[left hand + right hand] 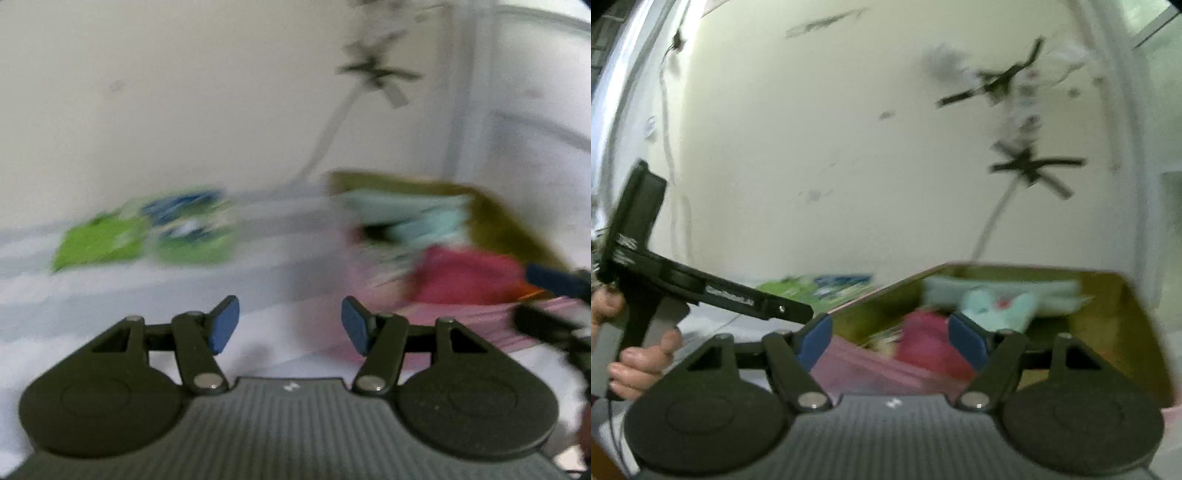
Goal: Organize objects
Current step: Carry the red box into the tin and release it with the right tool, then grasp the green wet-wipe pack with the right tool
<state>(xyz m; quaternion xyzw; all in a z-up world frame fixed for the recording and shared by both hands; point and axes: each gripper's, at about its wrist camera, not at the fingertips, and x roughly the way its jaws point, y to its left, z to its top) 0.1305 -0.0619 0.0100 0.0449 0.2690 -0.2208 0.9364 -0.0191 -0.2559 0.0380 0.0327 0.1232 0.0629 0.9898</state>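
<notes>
Both views are blurred by motion. An open cardboard box [506,218] [1108,314] stands on a pink cloth and holds a red item [461,275] [927,343] and a light blue item [417,218] [993,302]. Green and blue packets [147,232] [820,286] lie on the white surface to the left of the box. My left gripper [290,328] is open and empty, above the white surface between packets and box. My right gripper [890,341] is open and empty, in front of the box opening.
A cream wall [166,110] rises behind the surface, with a ceiling fan [1032,166] above. The pink cloth [491,317] lies under the box. The left tool with the hand holding it [646,277] shows at the left of the right wrist view.
</notes>
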